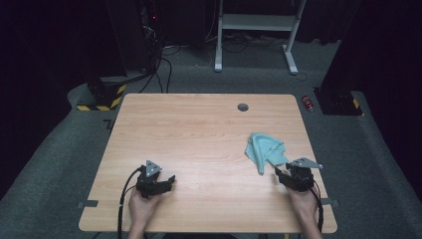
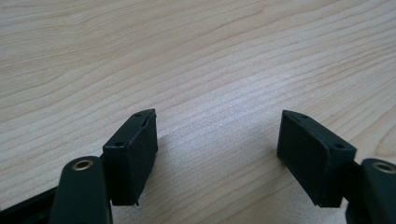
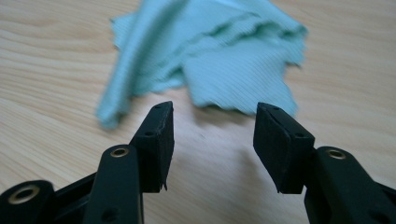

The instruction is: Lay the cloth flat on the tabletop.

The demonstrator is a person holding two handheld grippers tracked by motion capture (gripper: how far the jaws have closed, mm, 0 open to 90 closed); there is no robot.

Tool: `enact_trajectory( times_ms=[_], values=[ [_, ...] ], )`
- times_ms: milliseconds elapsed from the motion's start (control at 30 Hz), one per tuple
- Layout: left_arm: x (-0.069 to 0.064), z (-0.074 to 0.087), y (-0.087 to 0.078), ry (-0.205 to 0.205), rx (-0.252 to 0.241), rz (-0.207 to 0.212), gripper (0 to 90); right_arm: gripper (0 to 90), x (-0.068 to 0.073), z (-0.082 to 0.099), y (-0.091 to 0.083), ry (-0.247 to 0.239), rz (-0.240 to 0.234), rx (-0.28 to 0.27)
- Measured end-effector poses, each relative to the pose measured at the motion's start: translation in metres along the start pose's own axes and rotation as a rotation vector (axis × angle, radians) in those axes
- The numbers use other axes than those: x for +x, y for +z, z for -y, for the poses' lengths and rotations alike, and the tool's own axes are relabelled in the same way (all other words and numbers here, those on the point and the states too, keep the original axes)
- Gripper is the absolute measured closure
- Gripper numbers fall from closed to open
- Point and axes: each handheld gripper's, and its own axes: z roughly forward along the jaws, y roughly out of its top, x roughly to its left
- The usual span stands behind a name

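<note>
- A light teal cloth (image 1: 265, 151) lies crumpled on the right half of the wooden table (image 1: 199, 134), near its right edge
- It is loosely folded over itself, with raised ridges and a narrow tail pointing toward the person's side
- In the right gripper view the cloth (image 3: 210, 56) shows a fine ribbed weave and uneven, wavy edges, lying flat against the wood

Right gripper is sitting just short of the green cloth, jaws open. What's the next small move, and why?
Probably ease the right gripper forward until its open jaws straddle the nearest edge of the green cloth, then close. The cloth lies crumpled on the table just ahead of the jaws, not yet between them. The left gripper is open over bare wood, far from the cloth.
</note>
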Motion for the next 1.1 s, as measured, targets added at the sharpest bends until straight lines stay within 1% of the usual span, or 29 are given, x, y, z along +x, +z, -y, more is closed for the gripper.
enact_trajectory(
  times_ms=[33,100,133,167,200,233,267,300,333,367,467,567,600,667,733,767,800,833,867,933,967,1000,1033,1067,1100],
  values=[
    [0.0,0.0,0.0,-0.005,-0.001,0.001,29.1,47.9,0.005,-0.006,0.003,-0.014,-0.025,-0.006],
    [0.0,0.0,0.0,-0.006,-0.002,0.002,29.1,47.7,0.01,-0.012,0.006,-0.015,-0.056,-0.016],
    [0.0,0.0,0.0,-0.007,-0.002,0.001,29.1,47.7,0.012,-0.015,0.007,-0.023,-0.07,-0.018],
    [0.0,0.0,0.0,-0.007,-0.002,0.001,29.1,47.7,0.012,-0.015,0.007,-0.023,-0.07,-0.018],
    [0.0,0.0,0.0,-0.006,-0.001,0.001,29.1,46.6,0.017,-0.021,0.011,-0.029,-0.089,-0.019],
    [0.0,0.0,0.0,-0.006,-0.002,0.001,29.0,46.1,0.02,-0.023,0.013,-0.029,-0.097,-0.022],
    [0.0,0.0,0.0,-0.006,-0.002,0.001,29.0,46.1,0.02,-0.023,0.013,-0.029,-0.097,-0.022],
    [0.0,0.0,0.0,-0.007,-0.002,0.002,29.0,44.2,0.021,-0.026,0.016,-0.031,-0.101,-0.014],
    [0.0,0.0,0.0,-0.007,-0.002,0.002,29.0,40.4,0.024,-0.031,0.024,-0.038,-0.106,-0.004],
    [0.0,0.0,0.0,-0.007,-0.002,0.002,29.0,39.8,0.026,-0.033,0.026,-0.044,-0.109,-0.005],
    [0.0,0.0,0.0,-0.008,-0.002,0.003,28.9,39.7,0.03,-0.036,0.031,-0.056,-0.112,-0.006],
    [0.0,0.0,0.0,-0.009,-0.003,0.005,28.8,39.8,0.035,-0.04,0.04,-0.068,-0.114,0.031],
    [0.001,0.0,0.0,-0.01,-0.004,0.005,28.7,41.1,0.037,-0.042,0.047,-0.069,-0.107,0.06],
    [0.0,0.0,0.0,-0.009,-0.002,0.006,28.7,44.7,0.038,-0.042,0.053,-0.077,-0.103,0.077],
    [0.0,0.0,0.0,-0.006,-0.002,0.004,28.6,51.3,0.04,-0.042,0.055,-0.095,-0.084,0.074],
    [0.0,0.0,0.0,-0.006,-0.002,0.004,28.5,51.3,0.04,-0.042,0.055,-0.095,-0.084,0.074],
    [0.0,0.0,0.0,-0.006,-0.002,0.004,28.5,56.4,0.04,-0.043,0.055,-0.106,-0.07,0.075],
    [0.0,0.0,0.0,-0.006,-0.002,0.004,28.5,56.4,0.04,-0.043,0.055,-0.106,-0.07,0.075],
    [0.0,0.0,0.0,-0.006,-0.002,0.005,28.5,61.7,0.04,-0.043,0.055,-0.118,-0.063,0.075],
    [0.0,0.0,0.0,-0.006,-0.002,0.004,28.6,68.2,0.042,-0.043,0.054,-0.135,-0.062,0.076],
    [0.0,0.0,0.0,-0.006,-0.001,0.004,28.6,72.3,0.043,-0.043,0.054,-0.146,-0.067,0.074],
    [0.0,0.0,0.0,-0.002,0.0,0.003,28.5,76.5,0.046,-0.043,0.054,-0.163,-0.063,0.076],
    [0.0,0.0,0.0,-0.002,0.0,0.003,28.5,76.5,0.046,-0.043,0.054,-0.163,-0.063,0.076],
    [0.0,0.0,0.0,-0.002,0.0,0.002,28.5,83.4,0.053,-0.042,0.054,-0.206,-0.049,0.073],
    [0.0,0.0,0.0,-0.003,0.0,0.003,28.5,83.4,0.053,-0.042,0.054,-0.206,-0.049,0.073]
  ],
)
